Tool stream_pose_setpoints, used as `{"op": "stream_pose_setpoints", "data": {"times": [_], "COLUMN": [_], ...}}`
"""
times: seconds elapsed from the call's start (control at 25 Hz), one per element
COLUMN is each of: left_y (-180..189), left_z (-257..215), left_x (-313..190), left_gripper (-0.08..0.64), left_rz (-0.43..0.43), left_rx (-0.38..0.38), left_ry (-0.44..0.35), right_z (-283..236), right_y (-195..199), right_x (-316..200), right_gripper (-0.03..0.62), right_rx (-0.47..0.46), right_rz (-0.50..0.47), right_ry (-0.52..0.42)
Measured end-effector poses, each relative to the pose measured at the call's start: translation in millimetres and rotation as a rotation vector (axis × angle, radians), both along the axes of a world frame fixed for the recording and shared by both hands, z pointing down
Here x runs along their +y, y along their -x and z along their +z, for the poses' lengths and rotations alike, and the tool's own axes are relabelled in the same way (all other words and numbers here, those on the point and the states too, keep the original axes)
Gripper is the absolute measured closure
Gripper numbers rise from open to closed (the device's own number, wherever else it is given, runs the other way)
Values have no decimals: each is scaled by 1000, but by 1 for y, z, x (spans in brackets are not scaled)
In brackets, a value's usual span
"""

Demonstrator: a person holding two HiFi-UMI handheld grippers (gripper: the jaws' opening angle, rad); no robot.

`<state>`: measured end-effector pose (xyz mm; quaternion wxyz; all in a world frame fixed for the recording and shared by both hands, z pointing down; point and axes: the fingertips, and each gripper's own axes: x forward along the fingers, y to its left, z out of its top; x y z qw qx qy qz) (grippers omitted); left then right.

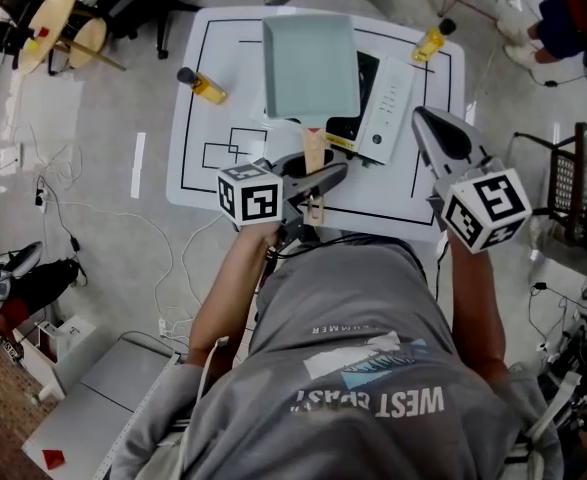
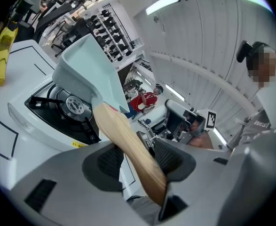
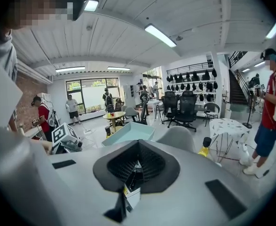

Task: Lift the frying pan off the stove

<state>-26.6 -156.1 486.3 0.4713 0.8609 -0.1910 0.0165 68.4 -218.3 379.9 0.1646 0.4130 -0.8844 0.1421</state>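
A pale green square frying pan (image 1: 311, 66) with a wooden handle (image 1: 315, 148) hangs above the white portable gas stove (image 1: 385, 108). My left gripper (image 1: 318, 183) is shut on that handle. In the left gripper view the handle (image 2: 128, 145) runs between the pads, the pan (image 2: 88, 74) tilts up ahead, and the bare black burner (image 2: 72, 105) lies below it. My right gripper (image 1: 435, 128) hovers to the right of the stove, jaws together and holding nothing. In the right gripper view the pan (image 3: 126, 134) shows beyond the closed jaws (image 3: 137, 166).
The stove stands on a white table (image 1: 198, 168) marked with black lines. Two yellow bottles with black caps stand on it, one at the left (image 1: 203, 86) and one at the far right corner (image 1: 433, 40). Chairs and people are around the room.
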Motion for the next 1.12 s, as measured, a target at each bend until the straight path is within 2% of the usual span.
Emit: {"op": "stream_pose_setpoints", "data": {"times": [0.2, 1.12], "left_y": [-1, 6], "left_z": [-13, -27], "left_x": [7, 37], "left_gripper": [362, 362], "left_rz": [13, 25], "left_rx": [5, -1], "left_ry": [-17, -26], "right_z": [-5, -9], "right_y": [2, 1], "right_x": [6, 30], "right_gripper": [584, 584], "right_rx": [60, 26], "right_rz": [-27, -6], "right_ry": [-45, -48]}}
